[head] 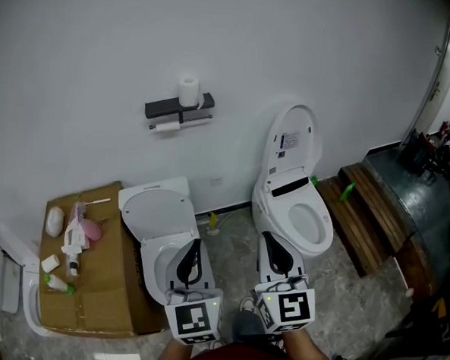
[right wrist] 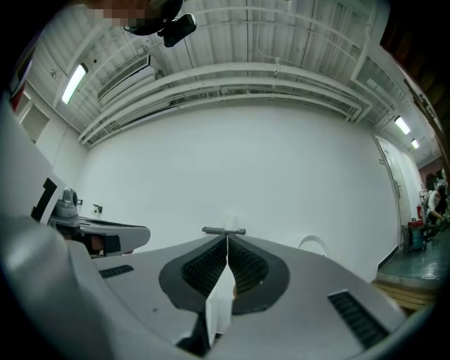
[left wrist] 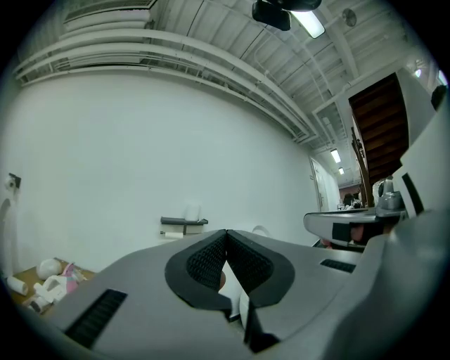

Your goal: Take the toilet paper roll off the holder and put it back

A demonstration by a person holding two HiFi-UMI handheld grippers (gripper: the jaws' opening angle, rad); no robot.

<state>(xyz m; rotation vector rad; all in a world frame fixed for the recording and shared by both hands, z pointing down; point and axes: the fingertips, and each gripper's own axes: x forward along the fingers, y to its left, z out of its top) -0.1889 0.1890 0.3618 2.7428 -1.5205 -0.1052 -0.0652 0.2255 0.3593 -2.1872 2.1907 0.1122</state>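
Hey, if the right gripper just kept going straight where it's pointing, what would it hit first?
Probably the wall-mounted holder, which lines up with the right gripper. Nothing shows in between, though depth is unclear.

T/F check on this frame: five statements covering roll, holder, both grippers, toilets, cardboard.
1. A white toilet paper roll stands upright on top of the dark wall-mounted holder. True.
2. The left gripper is clamped on that roll. False: its jaws are together on nothing, far from the wall.
3. The right gripper is shut and empty. True.
4. The white oval toilet has its lid down. False: the lid stands raised against the wall.
5. The flat brown cardboard sheet lies right of both toilets. False: it lies to their left.
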